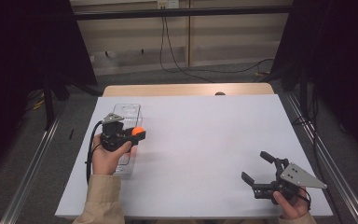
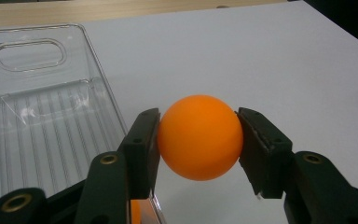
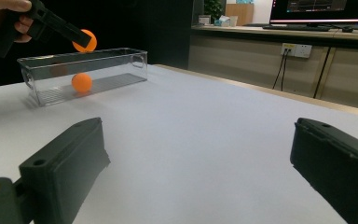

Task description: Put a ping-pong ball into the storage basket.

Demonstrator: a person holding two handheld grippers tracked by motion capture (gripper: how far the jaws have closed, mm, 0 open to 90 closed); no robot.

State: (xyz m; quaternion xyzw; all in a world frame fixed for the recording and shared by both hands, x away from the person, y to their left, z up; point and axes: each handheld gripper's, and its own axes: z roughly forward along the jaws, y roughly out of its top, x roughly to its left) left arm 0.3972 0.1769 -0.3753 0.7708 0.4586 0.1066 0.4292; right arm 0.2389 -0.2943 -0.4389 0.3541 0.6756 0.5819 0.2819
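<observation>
The left gripper is clenched on an orange ball, one black pad on each side, at about the middle of the ball. It holds the ball in the air, just over the right edge of a clear plastic bin at the left side of the white table. A second orange ball lies already inside the bin, on the ribbed bottom.

The ball looks like a ping-pong type, so I judge it very light, hollow and smooth. It is stiff enough for this grip, but too much squeeze can dent it, and a grip off-centre can let it slip out. Best hold is across the widest part, as it is now. If dropped it will prob. bounce, so a low release seems safer.

The right gripper rests near the right front corner, jaws wide apart, w/ nothing between them.
</observation>
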